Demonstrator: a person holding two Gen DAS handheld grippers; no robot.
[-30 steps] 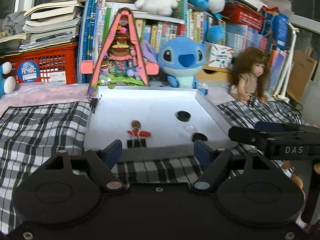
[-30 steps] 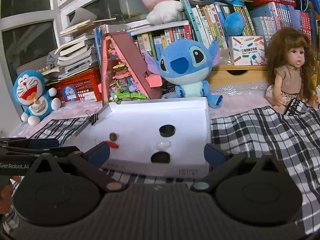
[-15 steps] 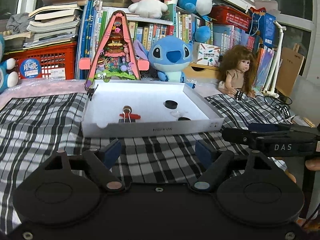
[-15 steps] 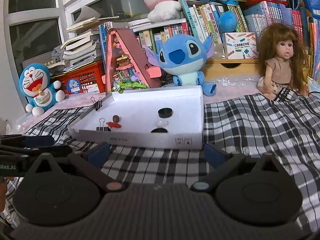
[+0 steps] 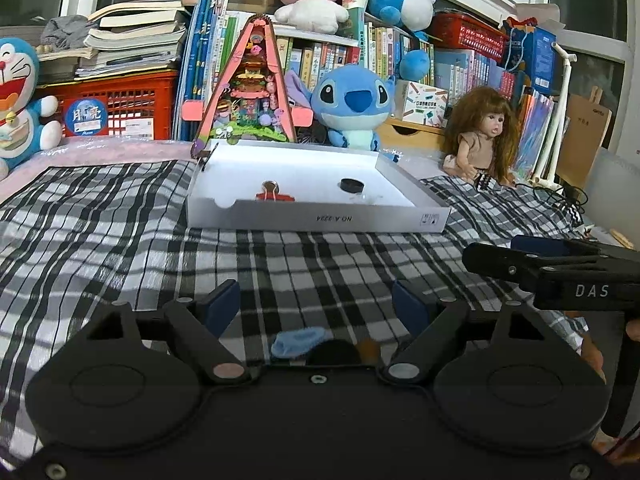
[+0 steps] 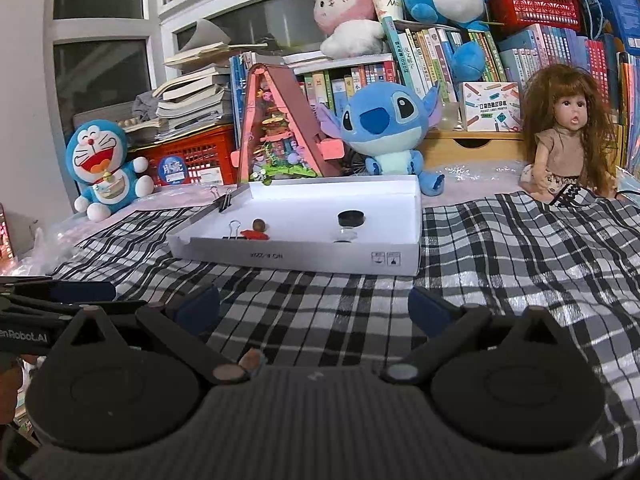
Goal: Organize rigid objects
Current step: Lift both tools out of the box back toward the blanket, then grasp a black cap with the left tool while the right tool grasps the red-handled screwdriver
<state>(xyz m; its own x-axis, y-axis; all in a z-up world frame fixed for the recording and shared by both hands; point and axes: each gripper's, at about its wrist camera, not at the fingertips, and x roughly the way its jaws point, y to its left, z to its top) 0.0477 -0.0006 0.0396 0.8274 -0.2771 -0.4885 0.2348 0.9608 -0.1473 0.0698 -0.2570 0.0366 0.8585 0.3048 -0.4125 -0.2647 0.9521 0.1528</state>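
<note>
Both jaws released, empty: left gripper [image 5: 316, 304], right gripper [image 6: 314, 308] over plaid cloth; shallow white cardboard tray [image 5: 316, 218] well ahead — next approach low and level.

front strip: we've got bare black-and-white plaid cloth [image 5: 320, 264] between both grippers and the shallow white cardboard tray [image 5: 316, 218], nothing lying on it.
tray wall: the low near wall is what we'd clear first; inside, a red binder clip [image 5: 275, 197] and a black round cap [image 5: 352, 185] sit well apart with white floor between.
left corner: black binder clip [image 6: 225, 202] pinched on the rim.
behind tray: blue plush alien toy [image 6: 386, 128] and pink triangular dollhouse [image 5: 250, 88] close it off.
right side: long-haired brown doll [image 6: 566, 148] sits on open cloth.
</note>
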